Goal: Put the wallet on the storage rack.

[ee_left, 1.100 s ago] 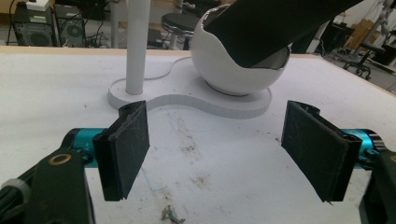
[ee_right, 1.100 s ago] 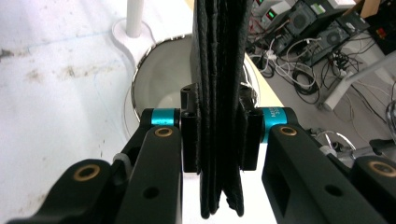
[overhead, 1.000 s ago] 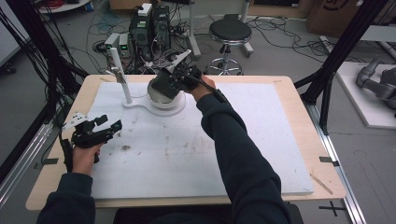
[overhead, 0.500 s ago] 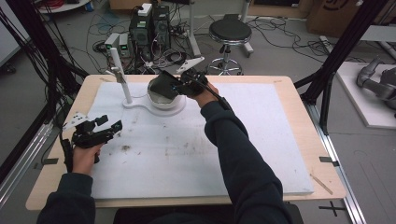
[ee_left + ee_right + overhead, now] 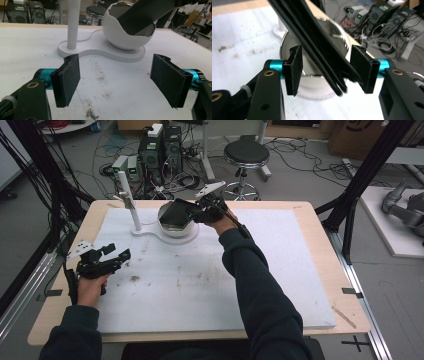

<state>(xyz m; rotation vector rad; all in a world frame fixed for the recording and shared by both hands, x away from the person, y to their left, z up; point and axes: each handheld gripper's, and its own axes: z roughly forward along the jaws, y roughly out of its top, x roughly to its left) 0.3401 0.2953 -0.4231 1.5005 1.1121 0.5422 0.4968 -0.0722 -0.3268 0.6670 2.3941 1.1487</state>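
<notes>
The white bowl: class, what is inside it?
A flat black object leans into the white bowl, between the right hand-held gripper's open jaws. The shiny lining shows; the bottom is covered.

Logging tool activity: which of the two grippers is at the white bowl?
The right gripper, its jaws either side of a flat black object leaning in the white bowl; the left gripper hovers apart.

Dark navy sleeves (image 5: 260,285); black tools (image 5: 120,82), teal collars, brass screws.
</notes>
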